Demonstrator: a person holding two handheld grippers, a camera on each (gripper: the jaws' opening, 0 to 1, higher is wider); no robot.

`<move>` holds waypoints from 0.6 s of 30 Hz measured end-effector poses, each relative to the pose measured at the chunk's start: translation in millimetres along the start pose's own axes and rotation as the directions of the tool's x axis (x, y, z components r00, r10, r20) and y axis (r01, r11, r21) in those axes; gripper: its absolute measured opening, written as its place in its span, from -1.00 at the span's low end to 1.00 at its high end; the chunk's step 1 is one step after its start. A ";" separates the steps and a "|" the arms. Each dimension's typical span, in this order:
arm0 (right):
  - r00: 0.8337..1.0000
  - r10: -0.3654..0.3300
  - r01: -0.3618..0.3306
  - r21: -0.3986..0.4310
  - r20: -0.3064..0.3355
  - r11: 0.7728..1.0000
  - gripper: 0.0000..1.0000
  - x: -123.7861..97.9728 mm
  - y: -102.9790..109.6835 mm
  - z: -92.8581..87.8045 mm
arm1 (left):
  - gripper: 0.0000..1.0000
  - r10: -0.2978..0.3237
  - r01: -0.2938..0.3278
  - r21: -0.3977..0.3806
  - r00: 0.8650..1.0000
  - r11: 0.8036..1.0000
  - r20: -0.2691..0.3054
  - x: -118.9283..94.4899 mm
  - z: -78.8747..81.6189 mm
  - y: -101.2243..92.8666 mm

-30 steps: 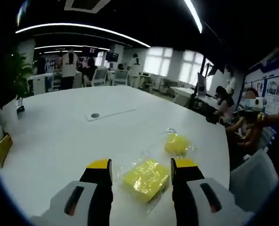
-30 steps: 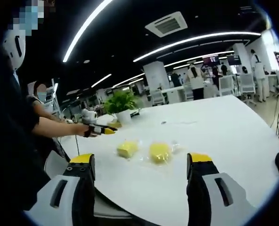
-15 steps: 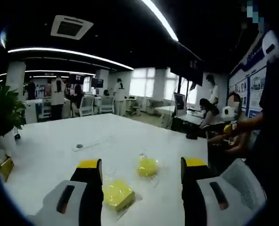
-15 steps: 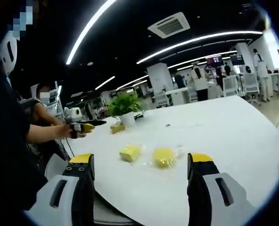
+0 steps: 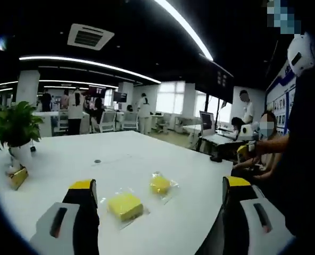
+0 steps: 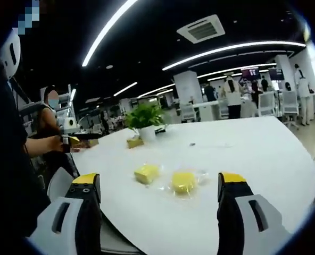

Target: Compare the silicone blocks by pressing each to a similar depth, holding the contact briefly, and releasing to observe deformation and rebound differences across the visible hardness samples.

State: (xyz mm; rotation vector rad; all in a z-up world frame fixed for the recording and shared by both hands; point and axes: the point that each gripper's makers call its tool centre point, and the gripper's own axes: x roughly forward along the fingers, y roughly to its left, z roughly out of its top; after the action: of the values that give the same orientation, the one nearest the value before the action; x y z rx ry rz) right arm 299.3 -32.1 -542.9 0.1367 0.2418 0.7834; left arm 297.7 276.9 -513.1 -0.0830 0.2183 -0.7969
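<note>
Two yellow silicone blocks in clear wrappers lie on a white table. In the left gripper view the square block is nearer and the rounder block sits beyond it to the right. My left gripper is open, held back above the table's near edge, touching neither. In the right gripper view the square block lies left of the rounder block on the table. My right gripper is open and well short of both. The other gripper appears at the left in a person's hand.
A potted plant and a small yellow box stand at the table's far left; the plant is behind the blocks in the right gripper view. A round port is set in the tabletop. People sit and stand around.
The left gripper has pulled back and risen from the square block, its jaws standing wider apart. The right view has shifted only a little; the blocks lie as before.
</note>
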 end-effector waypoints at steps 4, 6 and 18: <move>0.999 0.019 -0.020 -0.054 -0.028 0.998 0.70 0.6 7.1 -1.6 | 0.98 -0.020 0.020 -0.046 1.000 0.999 -0.005 -14.6 -4.2 -12.8; 0.999 0.012 -0.018 -0.122 -0.049 0.992 0.70 1.3 8.9 -3.5 | 0.98 -0.018 0.018 -0.039 1.000 0.999 -0.011 -18.9 -7.2 -15.9; 0.994 0.022 -0.038 -0.139 -0.108 0.990 0.92 1.4 20.3 -11.1 | 0.98 0.002 -0.006 -0.067 0.998 0.998 -0.055 -32.8 -32.0 -12.7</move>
State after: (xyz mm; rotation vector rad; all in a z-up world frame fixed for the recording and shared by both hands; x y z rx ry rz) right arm 283.5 -16.5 -549.6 -0.0348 0.2851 0.8361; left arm 259.4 291.8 -536.9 -0.1236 0.2970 -0.7888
